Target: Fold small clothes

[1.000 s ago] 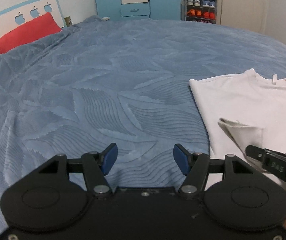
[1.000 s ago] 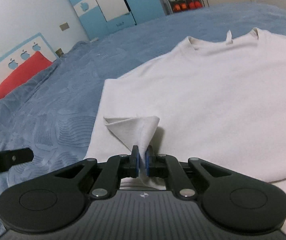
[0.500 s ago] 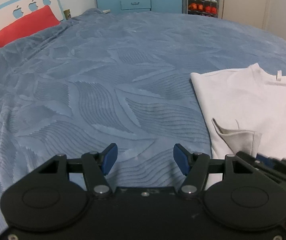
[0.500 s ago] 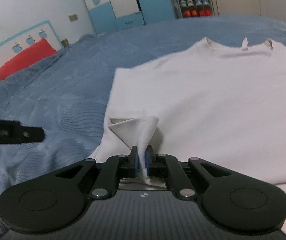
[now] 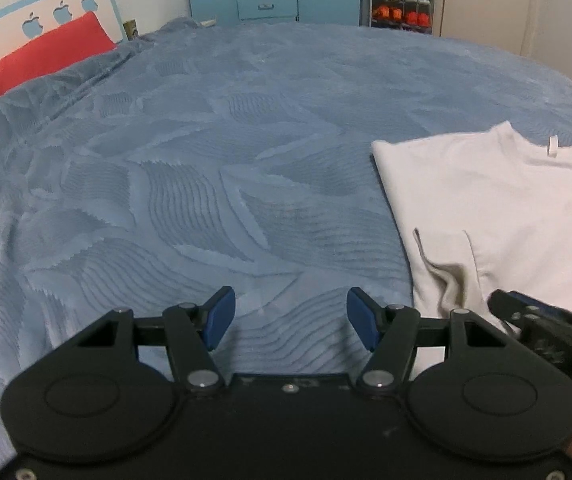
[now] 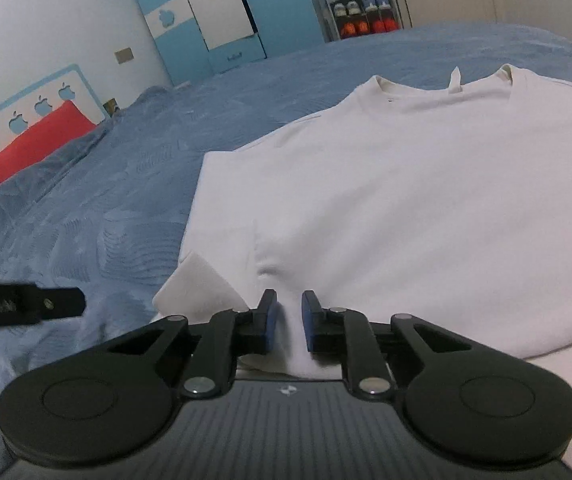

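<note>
Blue bedspread [image 5: 246, 160], red pillow [image 5: 42, 56], shoe rack [image 5: 402, 0].

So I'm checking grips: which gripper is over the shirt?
The right gripper, jaws slightly apart with white shirt fabric between them. The left gripper gapes wide over bare blue bedspread.

Lighting: dim, even indoor light, cool cast; soft shadows only. White shirt [image 6: 426, 200] slightly overexposed, no hard glare. Strong fisheye bending at edges; dark corner vignette; mild overall softness

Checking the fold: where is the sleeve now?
In the right wrist view the sleeve lies folded over the shirt's left edge, just ahead of the open right gripper.
</note>
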`<state>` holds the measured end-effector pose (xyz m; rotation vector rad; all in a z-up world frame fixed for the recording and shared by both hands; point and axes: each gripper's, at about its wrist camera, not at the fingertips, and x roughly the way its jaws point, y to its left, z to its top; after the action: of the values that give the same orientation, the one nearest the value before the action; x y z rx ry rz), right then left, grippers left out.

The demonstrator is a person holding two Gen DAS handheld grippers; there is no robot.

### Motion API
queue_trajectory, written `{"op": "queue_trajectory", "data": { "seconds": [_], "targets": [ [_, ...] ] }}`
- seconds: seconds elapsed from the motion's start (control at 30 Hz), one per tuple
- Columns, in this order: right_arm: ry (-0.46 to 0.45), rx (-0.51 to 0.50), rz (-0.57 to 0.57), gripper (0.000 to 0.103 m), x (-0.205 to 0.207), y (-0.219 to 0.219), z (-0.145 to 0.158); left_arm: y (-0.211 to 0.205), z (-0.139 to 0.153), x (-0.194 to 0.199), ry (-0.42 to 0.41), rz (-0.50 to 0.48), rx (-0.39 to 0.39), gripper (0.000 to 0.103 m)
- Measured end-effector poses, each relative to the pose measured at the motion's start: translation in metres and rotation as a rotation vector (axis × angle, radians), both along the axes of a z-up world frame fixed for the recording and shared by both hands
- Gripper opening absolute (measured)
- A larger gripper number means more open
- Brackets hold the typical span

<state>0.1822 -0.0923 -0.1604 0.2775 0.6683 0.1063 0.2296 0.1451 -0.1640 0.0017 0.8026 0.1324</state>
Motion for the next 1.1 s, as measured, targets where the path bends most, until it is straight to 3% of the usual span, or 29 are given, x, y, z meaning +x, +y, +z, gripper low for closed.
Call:
{"op": "queue_trajectory", "data": {
  "seconds": [0.1, 0.23, 0.37, 0.43, 0.53, 0.63, 0.7, 0.8, 0.87, 0.93, 1.0, 1.1],
  "targets": [
    [-0.044, 0.041, 0.012, 0.020, -0.005, 0.000, 0.014, 0.000, 0.006, 0.018, -0.021, 0.014, -0.023, 0.064],
    [0.054, -0.007, 0.060, 0.024, 0.016, 0.016, -0.008, -0.005, 0.018, 0.047, -0.025, 0.020, -0.005, 0.064],
    [-0.020, -0.078, 0.104, 0.026, 0.006, 0.024, 0.000, -0.005, 0.030, 0.032, -0.046, 0.010, 0.016, 0.064],
    [-0.062, 0.006, 0.110, 0.026, 0.005, 0.017, 0.007, -0.003, 0.031, 0.025, -0.043, 0.020, 0.012, 0.064],
    [0.054, 0.039, 0.163, 0.026, 0.026, 0.018, -0.015, -0.003, 0.029, 0.024, 0.003, 0.033, -0.019, 0.064],
    [0.053, 0.113, 0.180, 0.025, 0.021, 0.003, -0.001, -0.008, 0.033, 0.009, 0.022, 0.021, -0.010, 0.064],
    [0.018, 0.113, 0.208, 0.028, 0.000, -0.016, 0.023, -0.013, 0.041, -0.011, 0.023, -0.003, 0.018, 0.064],
    [-0.028, 0.009, 0.216, 0.040, -0.051, -0.053, 0.057, -0.020, 0.052, -0.051, 0.019, -0.047, 0.036, 0.064],
    [-0.056, -0.093, 0.174, 0.053, -0.097, -0.086, 0.076, -0.025, 0.054, -0.079, 0.031, -0.077, 0.027, 0.064],
    [-0.066, -0.171, 0.109, 0.076, -0.137, -0.118, 0.086, -0.031, 0.050, -0.102, 0.076, -0.094, 0.021, 0.064],
    [-0.058, -0.222, 0.018, 0.083, -0.177, -0.151, 0.090, -0.039, 0.043, -0.122, 0.114, -0.122, 0.033, 0.064],
    [0.019, -0.225, -0.109, 0.083, -0.210, -0.191, 0.083, -0.046, 0.025, -0.143, 0.171, -0.135, 0.053, 0.064]
  ]
}}
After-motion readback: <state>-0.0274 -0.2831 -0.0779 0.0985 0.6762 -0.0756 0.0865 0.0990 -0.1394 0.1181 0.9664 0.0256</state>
